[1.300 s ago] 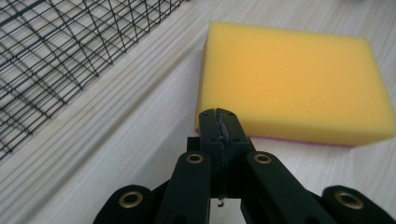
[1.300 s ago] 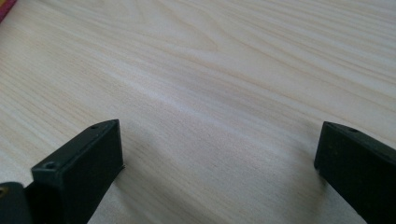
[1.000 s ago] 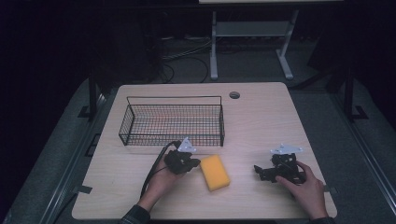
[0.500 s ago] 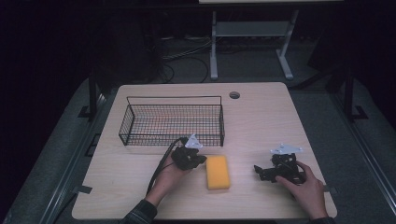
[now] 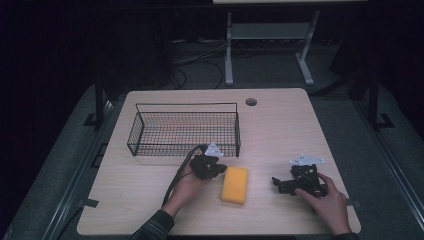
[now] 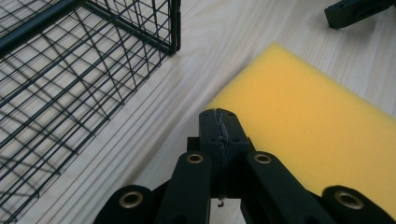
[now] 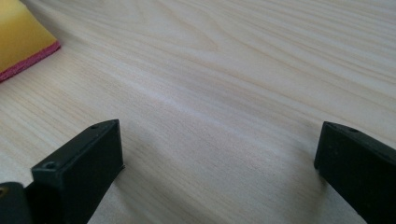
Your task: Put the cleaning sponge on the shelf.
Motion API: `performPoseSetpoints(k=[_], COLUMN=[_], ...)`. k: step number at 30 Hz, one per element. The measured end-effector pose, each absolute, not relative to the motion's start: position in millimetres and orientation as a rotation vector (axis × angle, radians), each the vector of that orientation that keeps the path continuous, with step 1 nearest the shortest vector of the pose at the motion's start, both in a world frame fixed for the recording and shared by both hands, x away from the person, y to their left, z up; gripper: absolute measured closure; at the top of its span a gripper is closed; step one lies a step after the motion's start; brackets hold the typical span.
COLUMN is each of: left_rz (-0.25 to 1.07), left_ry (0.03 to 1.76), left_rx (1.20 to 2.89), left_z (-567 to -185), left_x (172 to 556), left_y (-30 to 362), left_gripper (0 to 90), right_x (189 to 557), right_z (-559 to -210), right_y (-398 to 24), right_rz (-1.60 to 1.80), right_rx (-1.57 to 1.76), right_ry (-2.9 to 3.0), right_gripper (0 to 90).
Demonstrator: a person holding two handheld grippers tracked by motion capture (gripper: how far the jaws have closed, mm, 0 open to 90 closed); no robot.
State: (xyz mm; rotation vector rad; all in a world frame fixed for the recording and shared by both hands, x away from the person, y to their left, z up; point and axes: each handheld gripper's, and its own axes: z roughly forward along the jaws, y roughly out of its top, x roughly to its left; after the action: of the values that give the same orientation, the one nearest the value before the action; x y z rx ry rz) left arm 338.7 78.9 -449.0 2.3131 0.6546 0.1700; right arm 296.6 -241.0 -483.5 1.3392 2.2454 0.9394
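Sponge beside my left jaws

Sponge [image 5: 235, 184] is the yellow block lying flat on the tabletop [image 5: 150, 200]; I see it just ahead and to the right of my left gripper [image 6: 219, 122], whose jaws are pressed together with nothing between them. Behind and left of those jaws stands the wire basket [image 5: 183, 131], near but apart. My right gripper [image 7: 219, 163] rests well apart from the sponge, jaws spread wide over bare wood.

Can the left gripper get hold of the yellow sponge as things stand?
Probably not yet: the left gripper sits right at the edge of the yellow sponge with nothing between them, but its jaws are shut tight, so they would have to open first.
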Motion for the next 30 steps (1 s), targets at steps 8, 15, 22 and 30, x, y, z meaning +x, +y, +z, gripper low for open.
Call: performPoseSetpoints(k=[8,15,22,30], left_rz=[0.174,0.127,0.064,0.032], left_ry=[0.634,0.585,0.551,0.559], left_rx=[2.289,2.269,2.279,2.307], left_z=[-435.3,-426.6,-430.3,-439.1], left_x=[329.9,311.6,296.3,293.6], left_y=[79.5,70.5,61.6,61.4], left_gripper=[89.8,89.8,89.8,89.8], right_x=[296.6,296.6,296.6,296.6], right_z=[-483.6,-483.6,-483.6,-483.6], right_y=[-241.0,-241.0,-241.0,-241.0], right_rz=[0.940,0.939,0.940,0.940], right_rx=[1.339,1.338,1.339,1.338], right_ry=[2.245,2.245,2.245,2.245], right_gripper=[0.3,0.4,0.3,0.3])
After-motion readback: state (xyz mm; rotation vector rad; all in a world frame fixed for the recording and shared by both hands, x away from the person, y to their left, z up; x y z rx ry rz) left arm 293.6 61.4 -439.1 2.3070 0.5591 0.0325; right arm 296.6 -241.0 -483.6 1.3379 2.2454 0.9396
